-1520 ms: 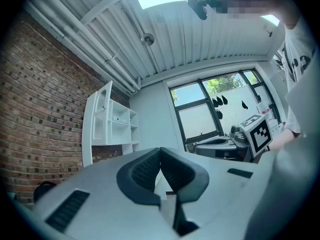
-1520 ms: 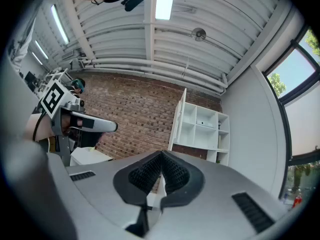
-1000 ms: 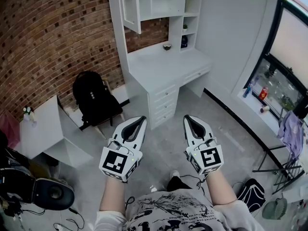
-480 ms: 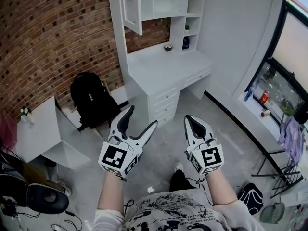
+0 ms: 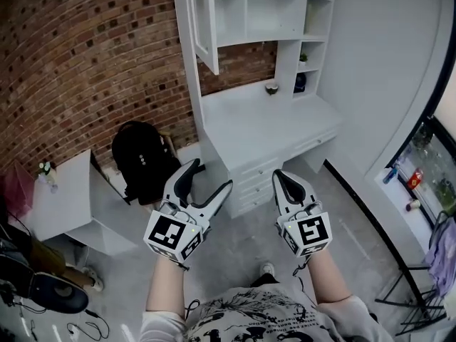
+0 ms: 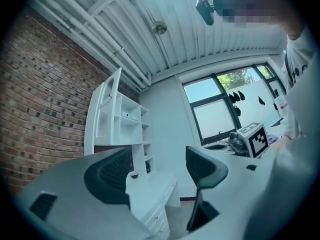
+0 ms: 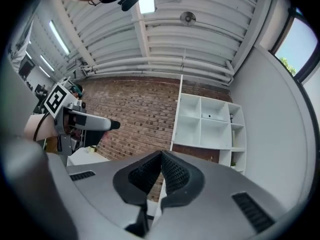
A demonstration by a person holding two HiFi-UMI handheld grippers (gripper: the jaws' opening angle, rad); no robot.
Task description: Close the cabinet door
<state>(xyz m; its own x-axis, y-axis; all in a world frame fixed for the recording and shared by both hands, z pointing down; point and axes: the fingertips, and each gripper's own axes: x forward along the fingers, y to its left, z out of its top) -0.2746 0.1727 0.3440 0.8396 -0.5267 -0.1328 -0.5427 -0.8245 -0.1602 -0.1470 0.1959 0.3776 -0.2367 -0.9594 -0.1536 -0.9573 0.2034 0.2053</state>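
Note:
The white cabinet door point(image 5: 203, 26) stands swung open at the left end of the hutch above the white desk point(image 5: 251, 123). In the left gripper view the door point(image 6: 107, 109) juts out from the shelves; in the right gripper view I see its edge point(image 7: 178, 109) beside the open shelves point(image 7: 207, 124). My left gripper point(image 5: 211, 174) is open with nothing between its fingers point(image 6: 202, 164), short of the desk's front. My right gripper point(image 5: 279, 174) is shut and empty, its pads point(image 7: 161, 169) pressed together. Both point toward the desk, well below the door and apart from it.
A black backpack point(image 5: 142, 159) rests on a chair left of the desk. A small white side table point(image 5: 64, 194) stands further left, against the brick wall point(image 5: 85, 63). A small bowl point(image 5: 271, 88) sits on the desk. A window sill with bottles point(image 5: 417, 184) runs along the right.
My left gripper's jaws went from shut to wide open. Both grippers and my view have moved closer to the desk; the right gripper stayed shut.

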